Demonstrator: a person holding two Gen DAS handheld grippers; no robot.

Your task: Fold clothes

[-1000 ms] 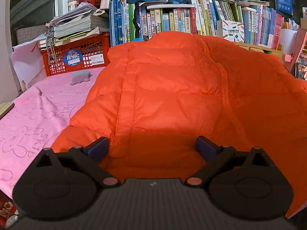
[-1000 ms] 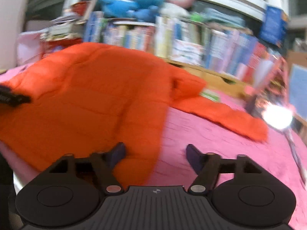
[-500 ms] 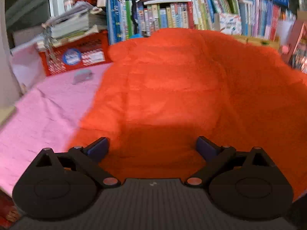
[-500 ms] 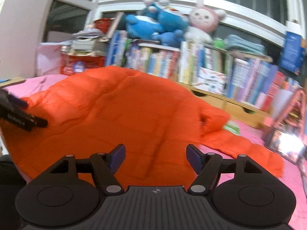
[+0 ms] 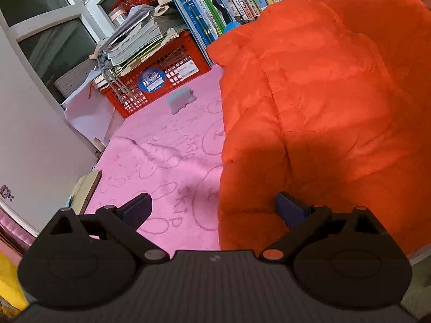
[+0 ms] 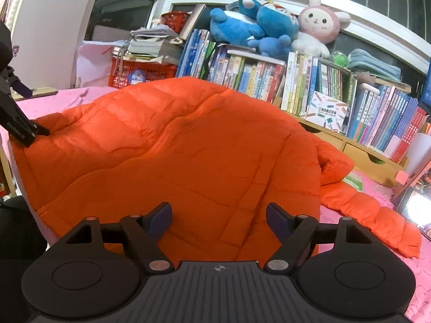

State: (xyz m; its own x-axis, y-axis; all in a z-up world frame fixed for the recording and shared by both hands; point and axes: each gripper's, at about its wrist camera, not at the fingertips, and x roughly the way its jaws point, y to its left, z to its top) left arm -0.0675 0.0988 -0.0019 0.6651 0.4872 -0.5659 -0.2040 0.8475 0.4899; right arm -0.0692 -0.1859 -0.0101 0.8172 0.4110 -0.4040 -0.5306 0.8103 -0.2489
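An orange puffer jacket (image 5: 323, 102) lies spread on a pink bedsheet (image 5: 167, 161). My left gripper (image 5: 214, 210) is open and straddles the jacket's left edge, with the right finger over the orange fabric and the left finger over the sheet. My right gripper (image 6: 219, 215) is open just above the jacket (image 6: 194, 156) near its front hem, with nothing between the fingers. One sleeve (image 6: 377, 223) trails off to the right. In the right wrist view the left gripper (image 6: 32, 110) shows at the far left, one finger touching the jacket's corner.
A red crate (image 5: 161, 75) stacked with papers and a long row of books (image 6: 309, 86) line the far side, with plush toys (image 6: 256, 27) on top. A small grey-blue object (image 5: 180, 99) lies on the sheet. A glowing screen (image 6: 414, 207) stands at the right.
My left gripper has swung left, from over the middle of the jacket to its left edge. The right gripper has shifted left from the jacket's right edge to over its body. Both stay open.
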